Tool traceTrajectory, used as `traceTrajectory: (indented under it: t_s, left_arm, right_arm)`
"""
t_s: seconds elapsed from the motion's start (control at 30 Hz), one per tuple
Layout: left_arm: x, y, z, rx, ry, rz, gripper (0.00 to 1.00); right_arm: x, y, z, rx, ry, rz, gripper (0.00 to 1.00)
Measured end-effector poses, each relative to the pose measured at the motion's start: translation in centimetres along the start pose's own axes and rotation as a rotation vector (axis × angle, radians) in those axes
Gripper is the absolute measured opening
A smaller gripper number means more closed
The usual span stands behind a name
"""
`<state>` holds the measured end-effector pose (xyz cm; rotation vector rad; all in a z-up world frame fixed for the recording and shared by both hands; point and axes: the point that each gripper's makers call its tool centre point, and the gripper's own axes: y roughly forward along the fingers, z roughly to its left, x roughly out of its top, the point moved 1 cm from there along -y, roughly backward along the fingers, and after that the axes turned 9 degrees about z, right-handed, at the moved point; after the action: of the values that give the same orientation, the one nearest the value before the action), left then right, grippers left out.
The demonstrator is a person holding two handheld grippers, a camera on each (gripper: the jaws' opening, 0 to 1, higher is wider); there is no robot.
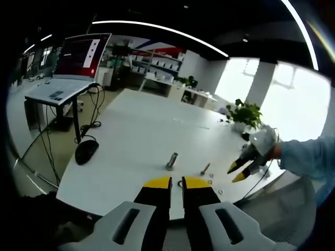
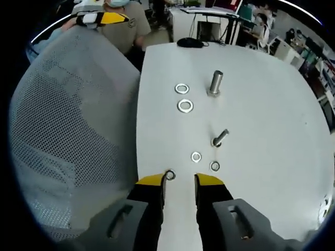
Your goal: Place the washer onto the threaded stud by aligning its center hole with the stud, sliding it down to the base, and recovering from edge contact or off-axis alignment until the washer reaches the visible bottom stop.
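Here, small silver ring washer [image 2: 170, 175] beside part-open right gripper [image 2: 180, 179]; left gripper [image 1: 176, 182] part-open, empty.

left gripper [image 1: 176, 184]: black jaws, yellow tips, pale grey slotted housings | right gripper [image 2: 180, 181]: same black jaws, yellow tips, grey slotted housings | sleeve [image 1: 309, 157]: light blue, worn behind right gripper | torso [image 2: 125, 23]: khaki shirt

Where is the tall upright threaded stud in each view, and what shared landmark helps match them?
Left gripper view: the upright stud stands on the white table, just above the left gripper.
Right gripper view: it stands at upper centre, right of two large washers.
Shared landmark: the black mouse at the table edge.
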<state>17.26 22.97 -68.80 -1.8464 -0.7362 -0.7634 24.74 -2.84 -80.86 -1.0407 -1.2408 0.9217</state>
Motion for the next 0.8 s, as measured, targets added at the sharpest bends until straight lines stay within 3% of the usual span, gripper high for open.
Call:
traceTrajectory:
  t_s: [0.4,0.8]
  left_arm:
    - [0.0,0.0,0.0,-0.003,0.002,-0.002,0.06]
    - [0.0,0.0,0.0,-0.004,0.001,-0.006,0.06]
  right_arm:
    - [-0.4,1.0,1.9,0.057,-0.033,0.054,0.24]
    - [-0.1,0.9,1.8,0.051,-0.048,0.067,0.24]
